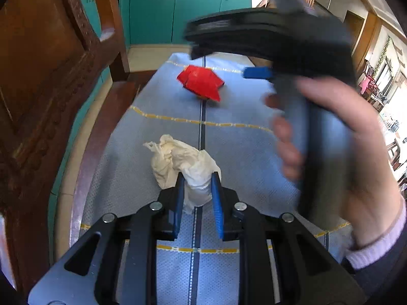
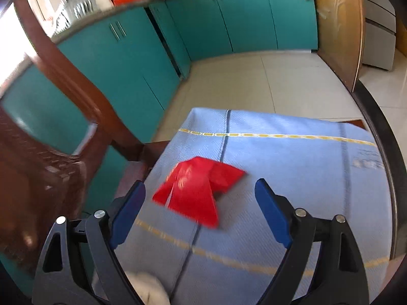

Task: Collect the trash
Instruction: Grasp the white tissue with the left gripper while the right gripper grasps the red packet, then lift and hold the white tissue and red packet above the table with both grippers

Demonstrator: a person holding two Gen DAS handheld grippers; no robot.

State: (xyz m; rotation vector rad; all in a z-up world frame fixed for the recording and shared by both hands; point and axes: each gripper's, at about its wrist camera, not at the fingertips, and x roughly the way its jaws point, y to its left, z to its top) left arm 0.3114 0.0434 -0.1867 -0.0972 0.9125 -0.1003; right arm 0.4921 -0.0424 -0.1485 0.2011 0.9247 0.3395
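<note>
A crumpled white tissue [image 1: 178, 160] lies on the light blue tablecloth [image 1: 236, 147], and my left gripper [image 1: 197, 180] is shut on its near end, blue pads pressing both sides. Farther along the cloth rests a red wrapper [image 1: 201, 82]. In the right wrist view the same red wrapper [image 2: 198, 193] sits just ahead of my right gripper [image 2: 201, 185], which stands wide open with nothing between its fingers. A hand [image 1: 356, 152] carries that right gripper across the upper right of the left wrist view. A bit of the white tissue [image 2: 150, 289] shows at the bottom edge.
A dark carved wooden chair [image 1: 51, 89] stands close on the left of the table. Teal cabinets [image 2: 229, 15] line the far wall over a pale tiled floor [image 2: 267, 81]. The table's far edge [image 2: 279, 115] lies just beyond the red wrapper.
</note>
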